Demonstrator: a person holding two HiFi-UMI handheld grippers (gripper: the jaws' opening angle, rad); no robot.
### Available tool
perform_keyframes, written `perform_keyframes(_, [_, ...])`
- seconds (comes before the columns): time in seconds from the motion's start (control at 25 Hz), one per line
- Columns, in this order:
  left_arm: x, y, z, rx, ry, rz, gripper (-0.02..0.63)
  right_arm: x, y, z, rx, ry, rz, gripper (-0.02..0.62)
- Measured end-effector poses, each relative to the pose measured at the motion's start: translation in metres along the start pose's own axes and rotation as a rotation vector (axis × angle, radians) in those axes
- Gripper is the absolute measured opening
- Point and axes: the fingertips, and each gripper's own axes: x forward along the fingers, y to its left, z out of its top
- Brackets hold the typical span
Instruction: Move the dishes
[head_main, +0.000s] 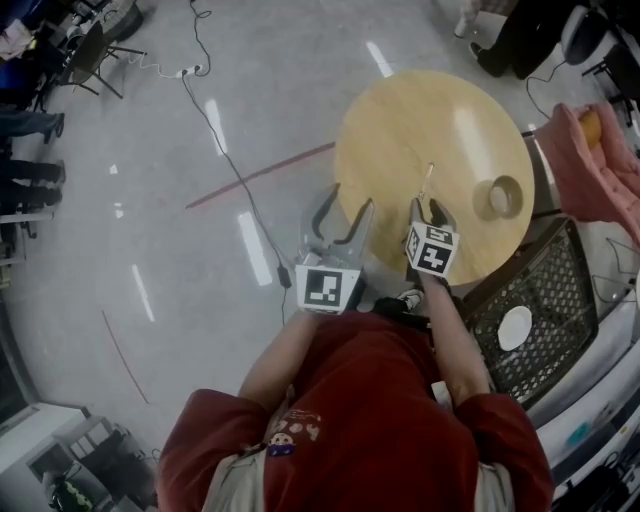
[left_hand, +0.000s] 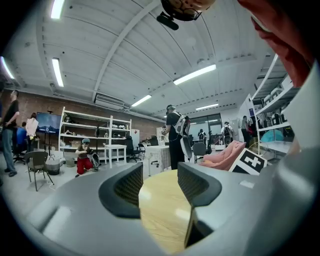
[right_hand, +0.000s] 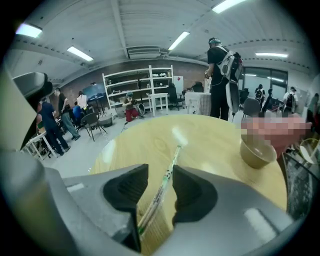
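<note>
The right gripper (head_main: 430, 212) is clamping a pair of chopsticks (right_hand: 172, 157) between its jaws and angling them down over the near part of the round table (head_main: 400, 120), probably to lay them flat. Whether their tips are touching the wood is unclear. The bowl (head_main: 490, 200) is sitting near the table's right edge. The left gripper (head_main: 343, 215) is hovering empty by the near edge, jaws wide apart, keeping clear.

Table (head_main: 400, 130): one
Bowl (head_main: 504, 196): one
Chopsticks (right_hand: 166, 178): one pair
Basket (head_main: 560, 280): one
Plate (head_main: 515, 327): one
Grippers: two, left gripper (head_main: 352, 195), right gripper (head_main: 428, 205)
</note>
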Motion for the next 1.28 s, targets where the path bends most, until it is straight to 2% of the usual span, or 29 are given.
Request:
perform_keyframes(0.16, [-0.002, 0.009, -0.002, 0.006, -0.003, 0.017, 0.225, 0.012, 0.003, -0.012, -0.019, 0.055, -0.014, 0.152])
perform_keyframes(0.64, [0.003, 0.02, -0.002, 0.006, 0.001, 0.021, 0.225, 0.028, 0.004, -0.034, 0.038, 0.216, -0.029, 0.152])
perform_keyframes(0.96, [0.008, 0.016, 0.0, 0.009, -0.01, 0.002, 0.225, 0.027, 0.006, -0.034, 0.026, 0.196, -0.03, 0.15])
perform_keyframes(1.28, [0.01, 0.013, -0.002, 0.008, 0.001, -0.008, 0.225, 0.03, 0.013, -0.033, -0.011, 0.198, 0.004, 0.093])
